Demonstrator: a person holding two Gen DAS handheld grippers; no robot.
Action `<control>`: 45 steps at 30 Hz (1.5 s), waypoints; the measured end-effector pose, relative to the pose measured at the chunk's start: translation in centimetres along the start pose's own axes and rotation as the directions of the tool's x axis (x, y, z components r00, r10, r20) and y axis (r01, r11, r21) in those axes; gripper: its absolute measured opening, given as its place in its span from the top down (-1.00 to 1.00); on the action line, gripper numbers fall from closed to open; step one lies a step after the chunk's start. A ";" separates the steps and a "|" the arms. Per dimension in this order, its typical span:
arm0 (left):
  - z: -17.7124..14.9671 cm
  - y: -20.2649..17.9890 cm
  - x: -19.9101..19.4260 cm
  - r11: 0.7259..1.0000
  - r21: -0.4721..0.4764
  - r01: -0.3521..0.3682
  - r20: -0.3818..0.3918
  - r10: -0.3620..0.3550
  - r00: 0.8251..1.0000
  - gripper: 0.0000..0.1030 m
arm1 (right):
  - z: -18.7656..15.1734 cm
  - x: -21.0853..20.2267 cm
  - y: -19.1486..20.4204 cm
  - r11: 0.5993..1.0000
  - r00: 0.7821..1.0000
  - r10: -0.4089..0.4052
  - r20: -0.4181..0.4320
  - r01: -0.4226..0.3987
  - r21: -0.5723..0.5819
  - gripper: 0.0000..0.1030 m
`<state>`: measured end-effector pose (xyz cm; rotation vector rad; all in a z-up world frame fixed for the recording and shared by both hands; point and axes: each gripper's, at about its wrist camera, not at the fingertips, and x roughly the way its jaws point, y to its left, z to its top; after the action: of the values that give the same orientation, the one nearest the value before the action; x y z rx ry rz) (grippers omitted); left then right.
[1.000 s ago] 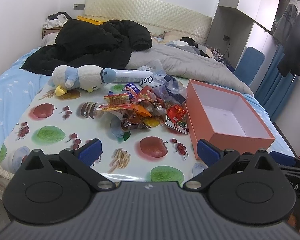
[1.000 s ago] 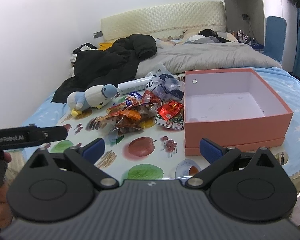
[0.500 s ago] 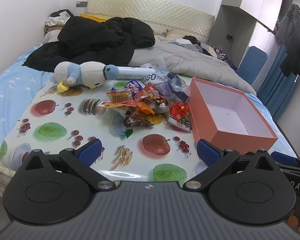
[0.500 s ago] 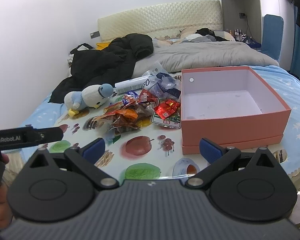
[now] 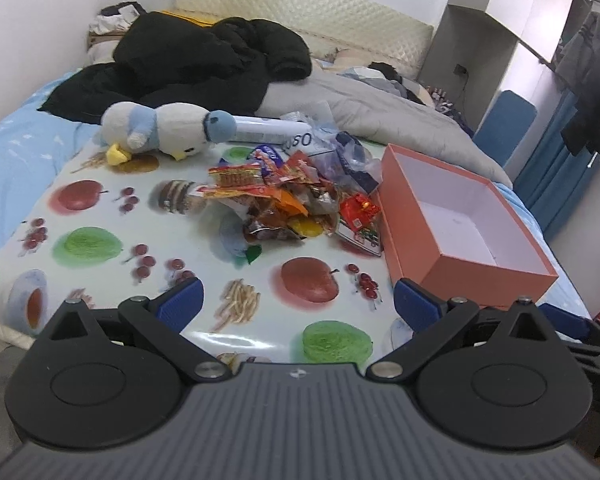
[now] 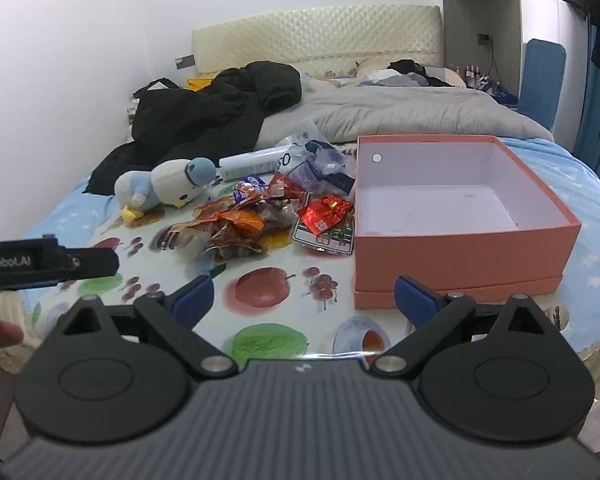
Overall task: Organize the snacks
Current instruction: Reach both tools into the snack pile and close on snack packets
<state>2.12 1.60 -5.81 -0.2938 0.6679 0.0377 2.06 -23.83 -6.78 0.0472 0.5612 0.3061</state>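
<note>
A heap of snack packets (image 5: 284, 204) lies on a fruit-print mat (image 5: 100, 216) on the bed; it also shows in the right wrist view (image 6: 256, 216). An empty orange box (image 5: 460, 220) stands right of the heap, also seen in the right wrist view (image 6: 452, 216). A red packet (image 6: 324, 212) lies next to the box. My left gripper (image 5: 296, 306) is open and empty, above the mat's near edge. My right gripper (image 6: 304, 300) is open and empty, near the box's front left corner.
A plush penguin (image 5: 160, 130) and a white tube (image 5: 268, 124) lie behind the heap. A black jacket (image 5: 196, 60) and grey duvet (image 5: 380, 108) cover the bed beyond. The left gripper's body (image 6: 40, 266) shows at the right view's left edge.
Both grippers have moved slightly forward toward the mat. The snacks and box have not moved.
</note>
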 end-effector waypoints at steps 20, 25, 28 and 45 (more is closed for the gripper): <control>1.7 4.2 12.1 0.998 -0.021 0.053 -0.073 -0.055 0.996 -0.89 | -0.3 8.6 2.6 0.981 1.000 -0.001 -0.030 -0.005 -0.193 0.06; 2.1 5.8 15.1 0.993 -0.091 0.072 -0.095 -0.081 0.992 -0.85 | -0.5 11.7 4.1 0.962 0.999 0.009 -0.046 -0.021 -0.272 0.10; 2.4 6.8 16.9 0.986 -0.143 0.085 -0.105 -0.100 0.989 -0.85 | -0.5 14.1 4.7 0.957 0.997 0.015 -0.073 -0.035 -0.289 0.10; 4.7 8.9 27.7 0.967 -0.221 0.124 -0.150 -0.160 0.976 -0.31 | -1.1 26.7 5.7 0.821 0.988 -0.147 -0.042 0.098 -0.562 0.11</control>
<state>25.64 9.79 -21.62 -0.5534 0.8091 -0.0550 21.37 -10.50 -20.75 -0.5753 0.5365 0.3380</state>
